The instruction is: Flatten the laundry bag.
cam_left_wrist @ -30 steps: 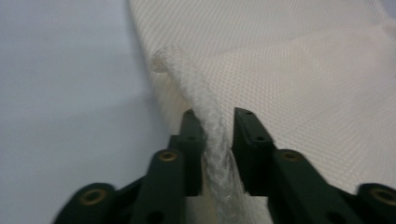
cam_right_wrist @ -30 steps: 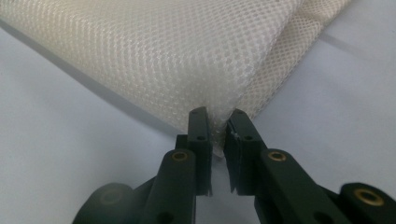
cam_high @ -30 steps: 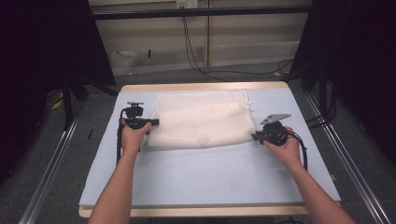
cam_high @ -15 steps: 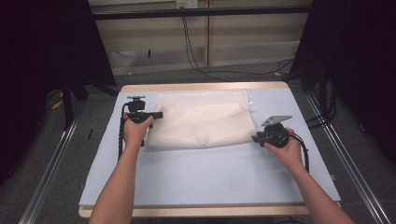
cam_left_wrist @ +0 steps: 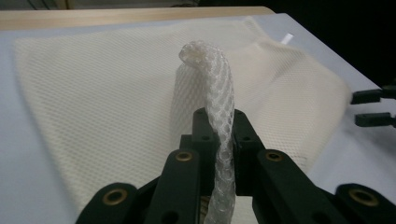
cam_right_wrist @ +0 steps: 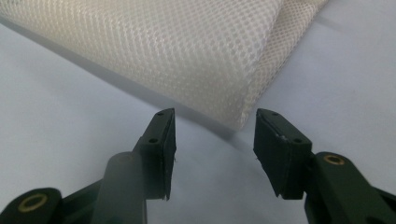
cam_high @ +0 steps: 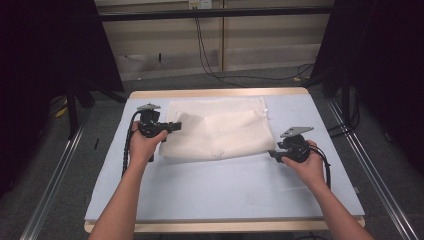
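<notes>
White mesh bag (cam_high: 216, 131) on the table (cam_high: 225, 192) is lifted at its left edge, where our left gripper (cam_left_wrist: 219, 140) has carried a pinched fold inward, while our right gripper (cam_right_wrist: 214, 140) waits open beside the near-right corner, likely mid-fold.

1. A table (cam_high: 225, 185) with a pale blue top and wooden edging.
2. Metal rails (cam_high: 52, 175) on the grey floor at 3 and 9 o'clock of the table.
3. Black cables (cam_high: 210, 60) trail at 12 o'clock.
</notes>
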A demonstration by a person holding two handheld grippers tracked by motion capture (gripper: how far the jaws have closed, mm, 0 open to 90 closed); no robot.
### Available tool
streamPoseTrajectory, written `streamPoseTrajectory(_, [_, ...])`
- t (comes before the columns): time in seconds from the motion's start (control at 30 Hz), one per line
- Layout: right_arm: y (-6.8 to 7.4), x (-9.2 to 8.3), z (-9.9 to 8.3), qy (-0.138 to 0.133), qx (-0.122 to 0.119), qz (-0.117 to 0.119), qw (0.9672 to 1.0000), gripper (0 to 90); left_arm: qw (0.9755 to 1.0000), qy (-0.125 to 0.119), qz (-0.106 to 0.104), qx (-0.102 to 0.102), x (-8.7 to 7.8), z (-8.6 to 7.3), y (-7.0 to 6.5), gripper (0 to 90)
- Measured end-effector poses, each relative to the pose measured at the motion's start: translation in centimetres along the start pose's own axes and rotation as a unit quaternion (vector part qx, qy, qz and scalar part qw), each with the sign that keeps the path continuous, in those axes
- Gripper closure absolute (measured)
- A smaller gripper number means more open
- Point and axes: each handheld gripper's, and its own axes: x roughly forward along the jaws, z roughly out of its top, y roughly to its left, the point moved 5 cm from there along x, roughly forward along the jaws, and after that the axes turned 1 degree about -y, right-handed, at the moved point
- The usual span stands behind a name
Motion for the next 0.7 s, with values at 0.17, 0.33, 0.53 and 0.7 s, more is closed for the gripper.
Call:
streamPoseTrajectory(0.17, [0.0, -0.4, -0.3, -0.002, 0.003, -0.005, 1.0, 47.8, 0.9992, 0.032, -0.012, 0.023, 0.4, -1.1, -1.8, 83.5])
streamPoseTrajectory(0.33, [0.2, -1.0, -0.4, -0.004, 0.003, -0.011, 0.9999, 46.5, 0.9996, 0.022, -0.018, 0.006, 0.4, -2.5, -2.3, 83.4])
streamPoseTrajectory(0.53, [0.9, -0.9, -0.5, -0.004, -0.004, -0.01, 0.9999, 46.0, 0.9995, 0.017, -0.026, -0.006, -0.2, -4.5, -2.3, 83.4])
streamPoseTrajectory(0.7, [1.3, -0.9, -0.5, -0.004, 0.001, -0.009, 1.0, 44.2, 0.9992, 0.016, -0.036, -0.007, -0.5, -5.8, -2.8, 83.4])
